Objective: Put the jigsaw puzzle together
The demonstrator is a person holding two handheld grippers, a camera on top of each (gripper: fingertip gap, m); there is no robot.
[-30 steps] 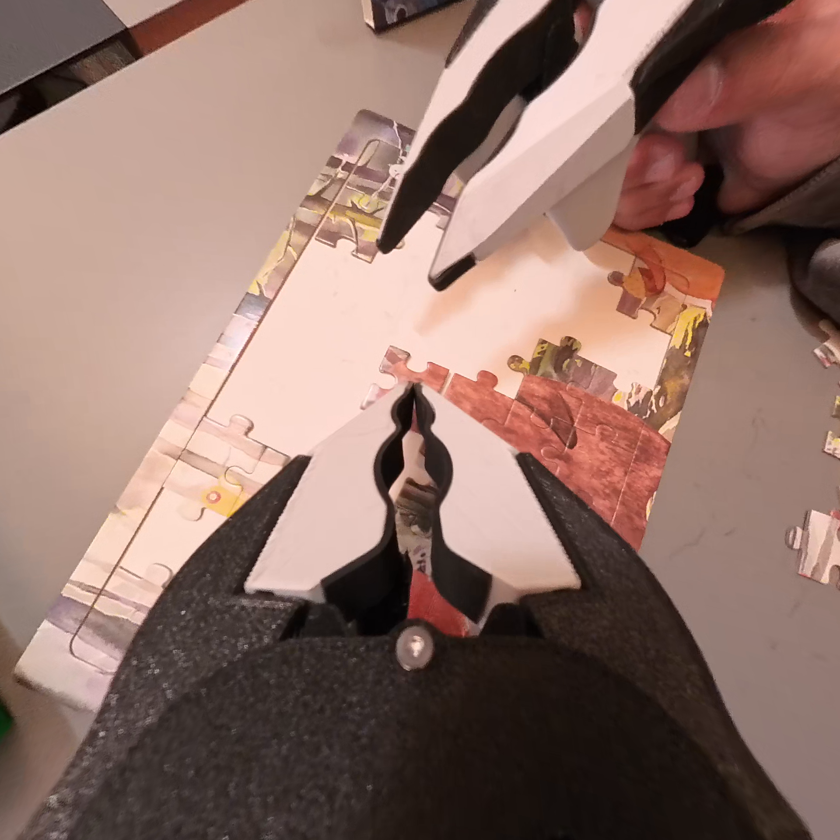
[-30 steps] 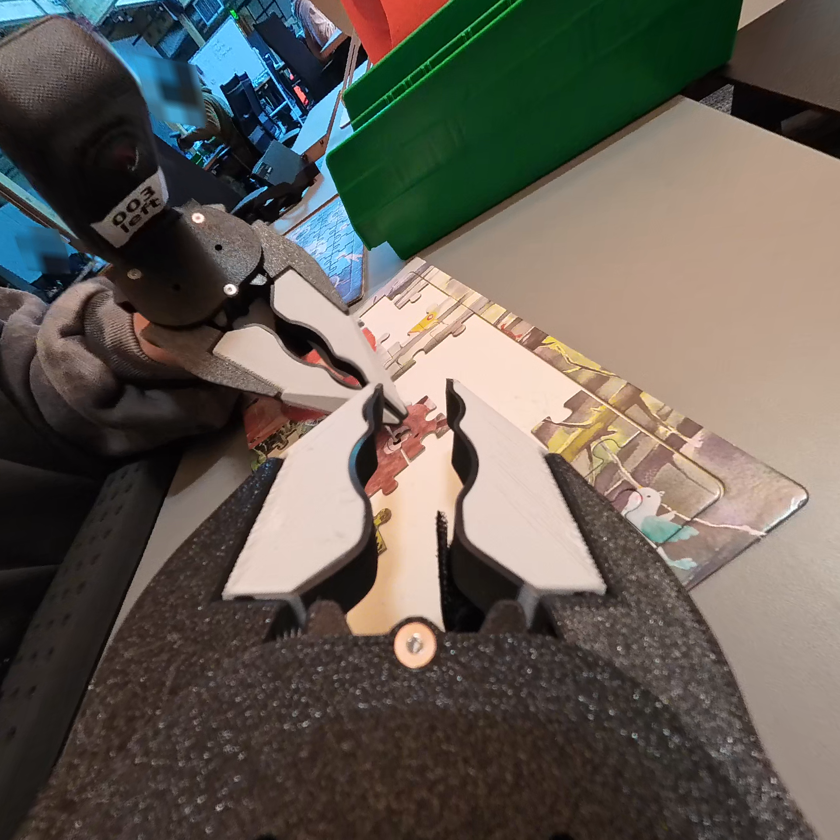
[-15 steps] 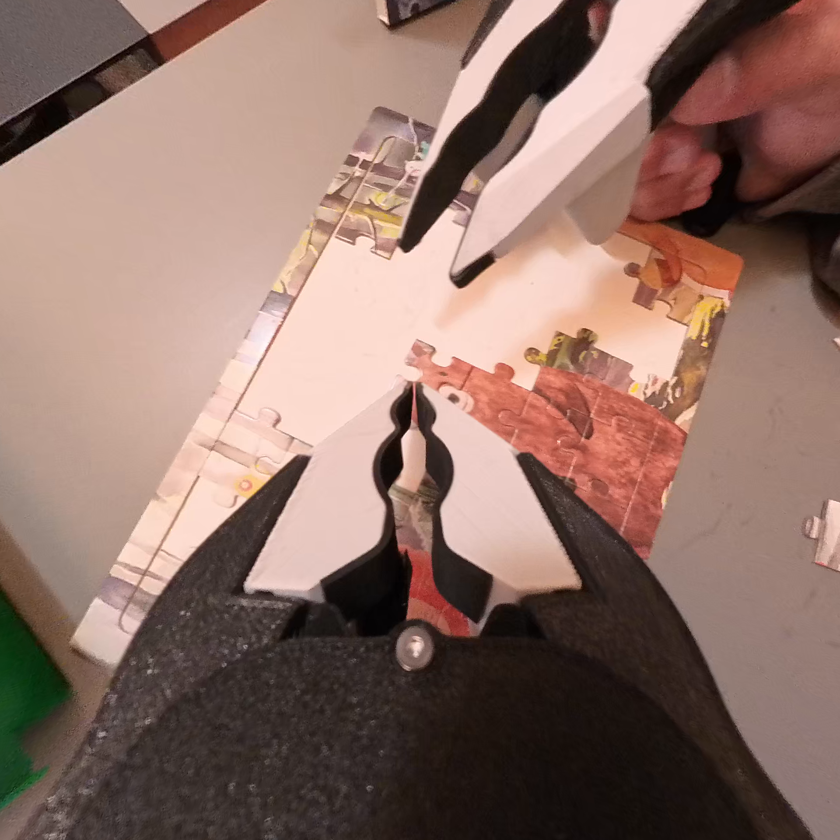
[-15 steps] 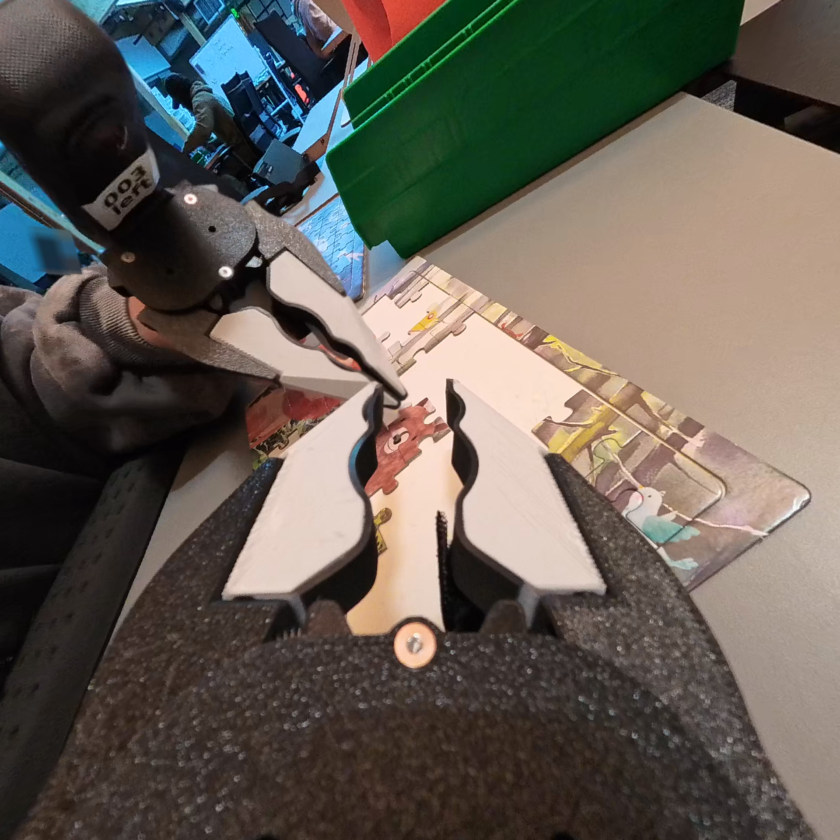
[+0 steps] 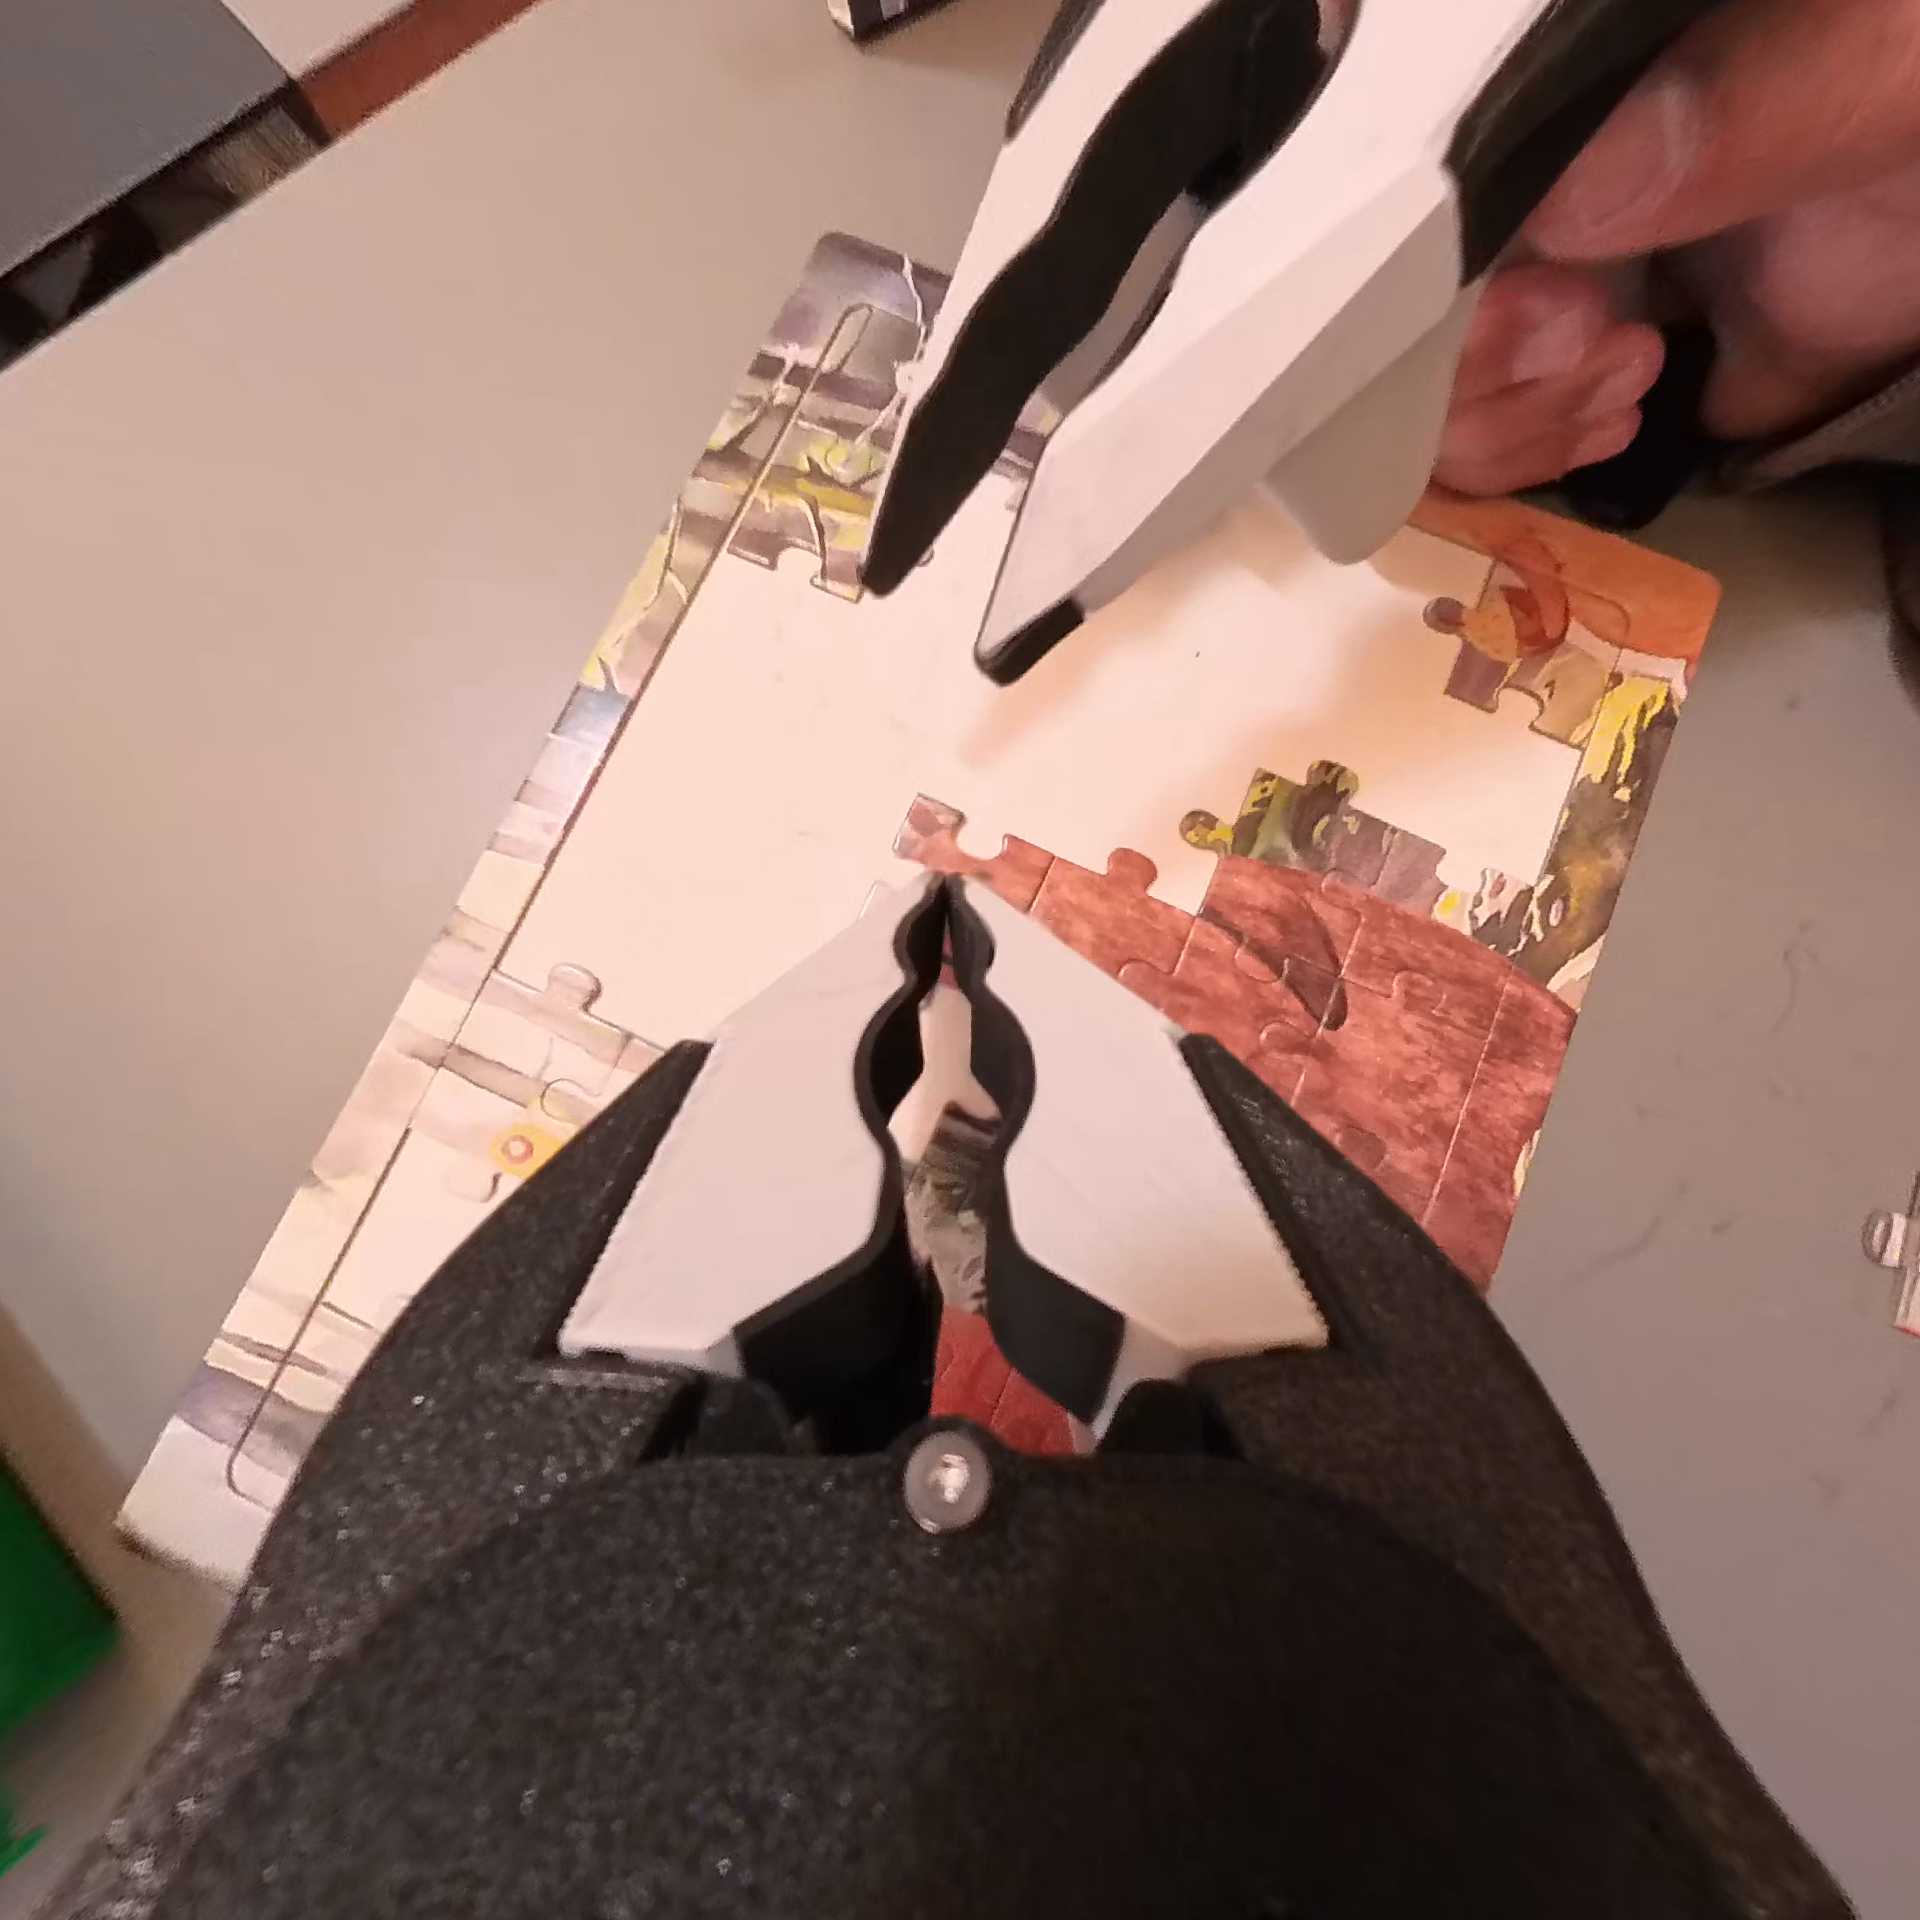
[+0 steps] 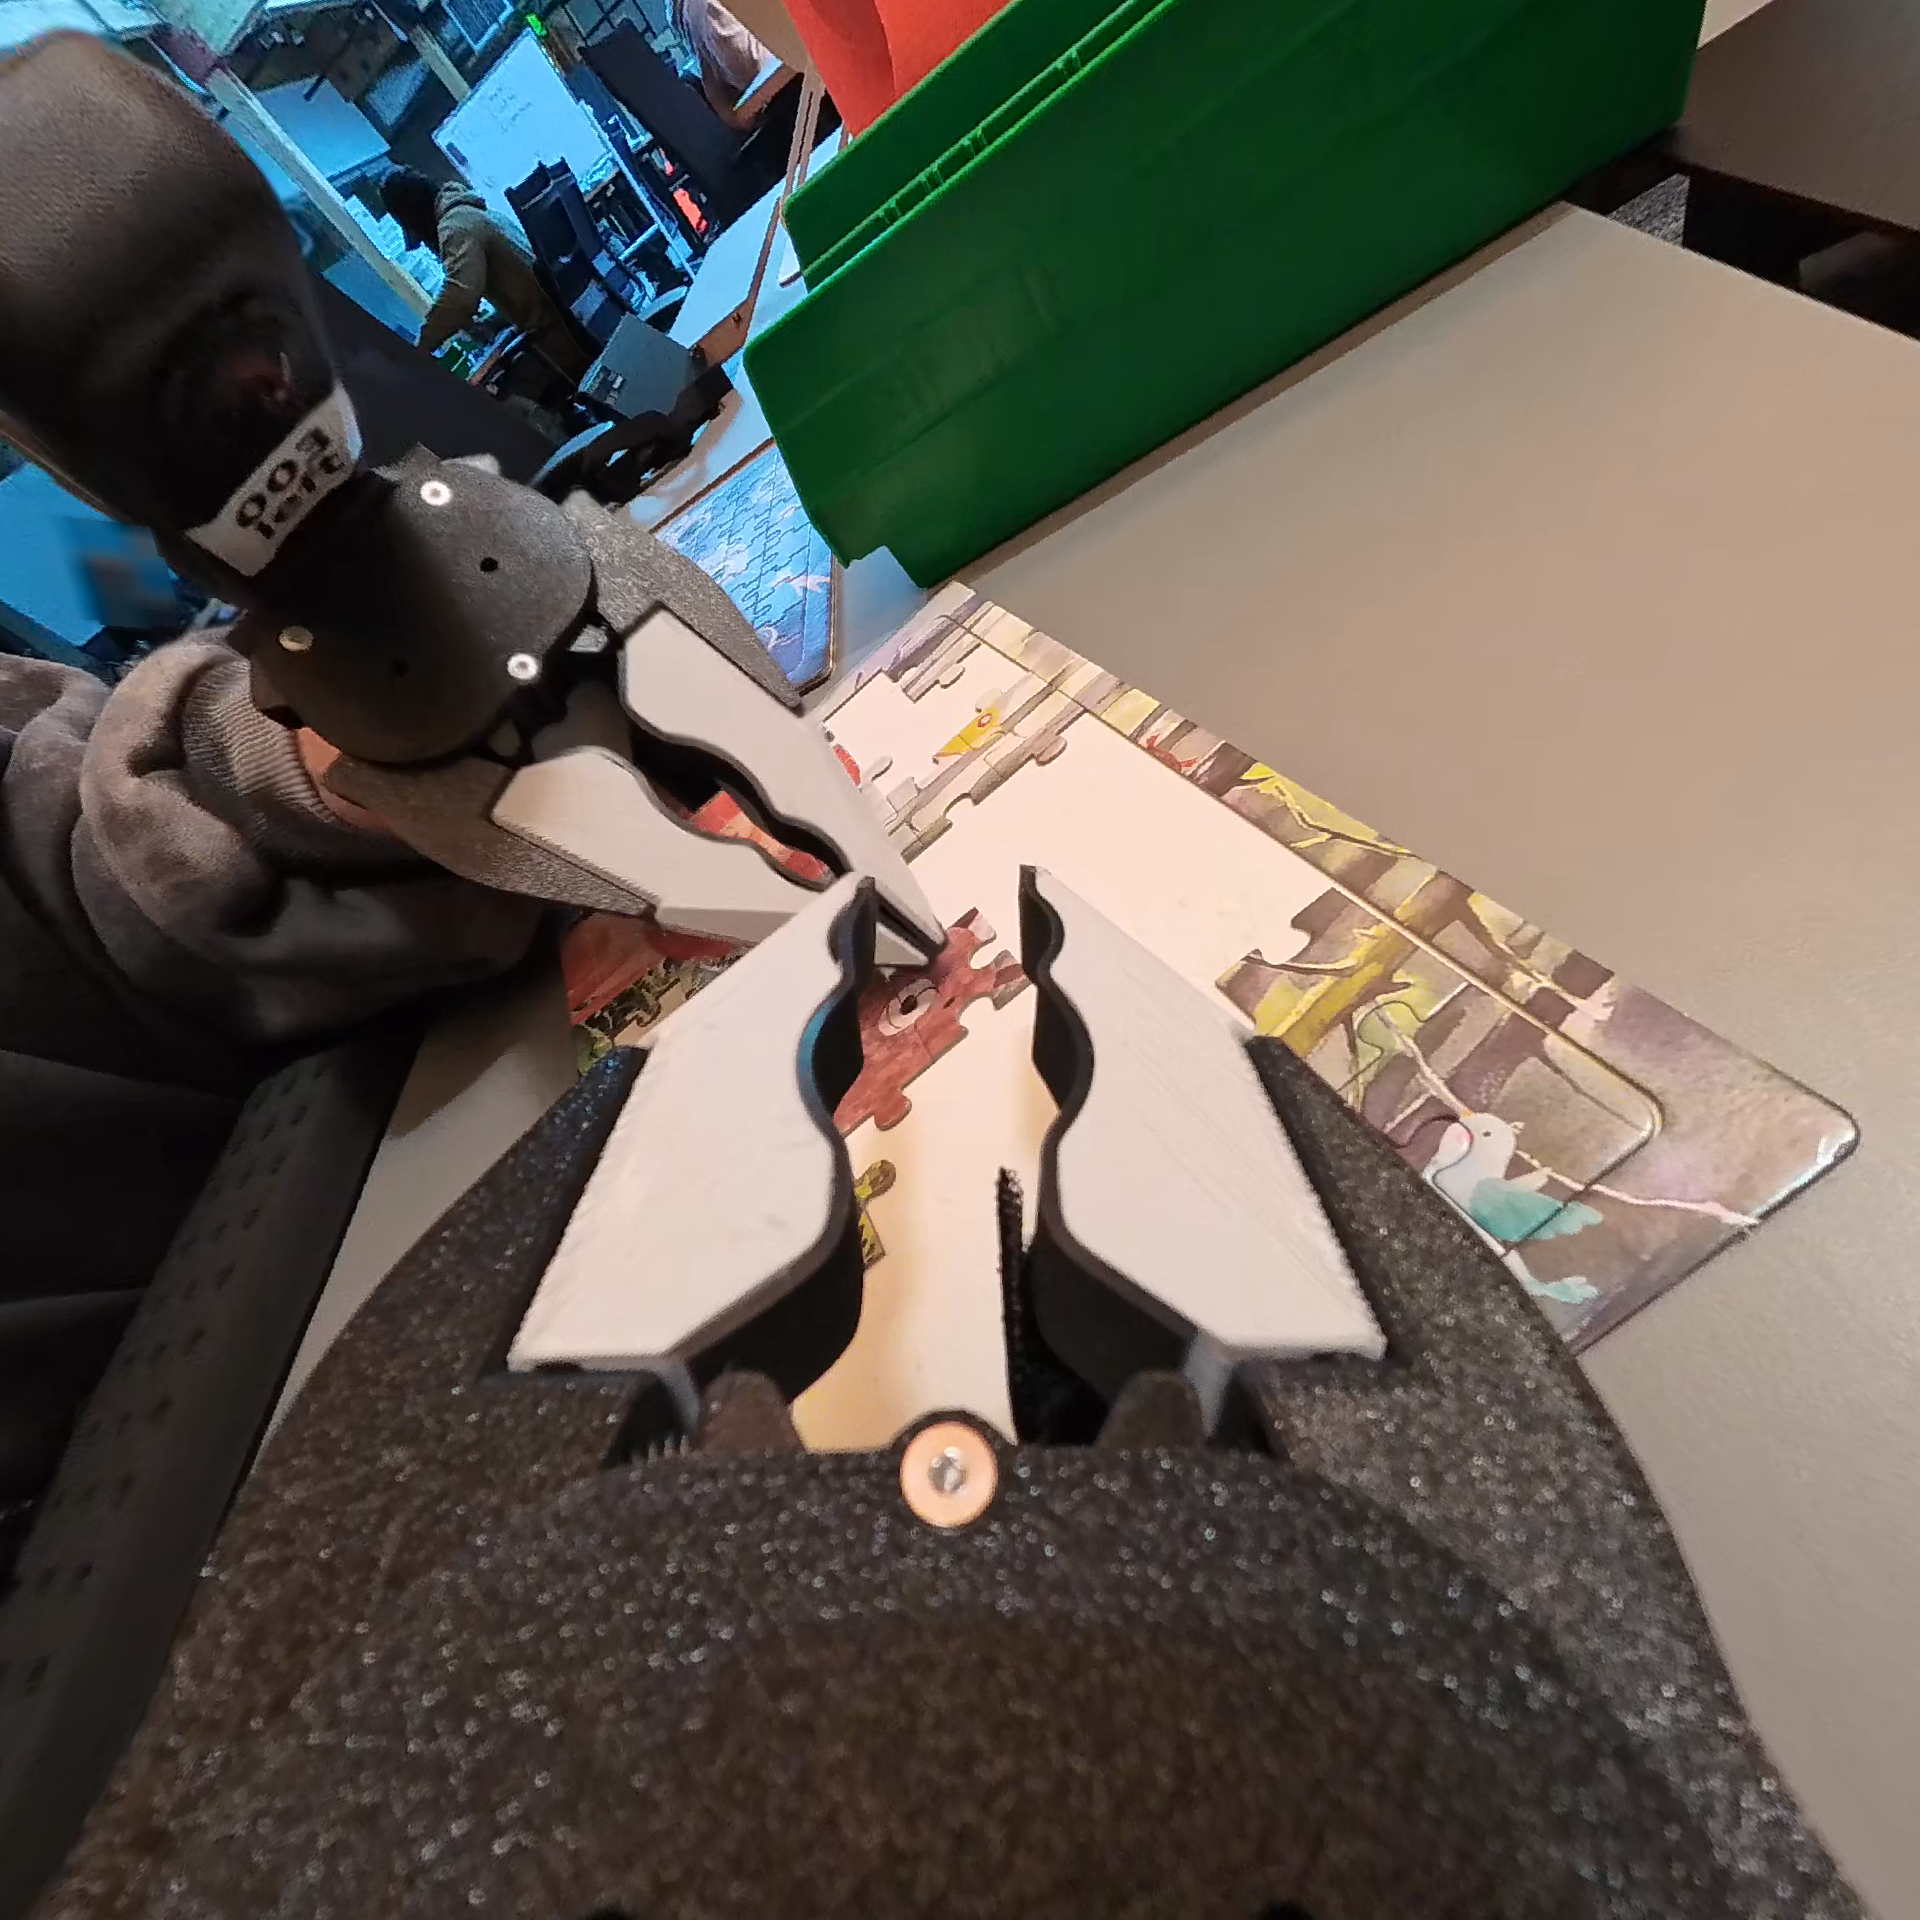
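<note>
The puzzle board lies on the grey table with its frame pieces and a brown patch fitted in, and a bare white middle. My left gripper is shut, and its tips rest on the edge of the brown patch's end piece. The right wrist view shows it pressing on that brown piece. My right gripper is open and empty, hovering just above the white middle of the board. It also shows in the left wrist view.
A loose piece lies on the table right of the board. Green bins stand beyond the board's far end, with a second puzzle board beside them. A sleeve and a hand hold the grippers. About 5 centimetres separates my left fingertips from my right.
My left gripper has tilted and shifted slightly while its shut tips stay at the brown end piece. My right gripper has stayed open and almost still above the board.
</note>
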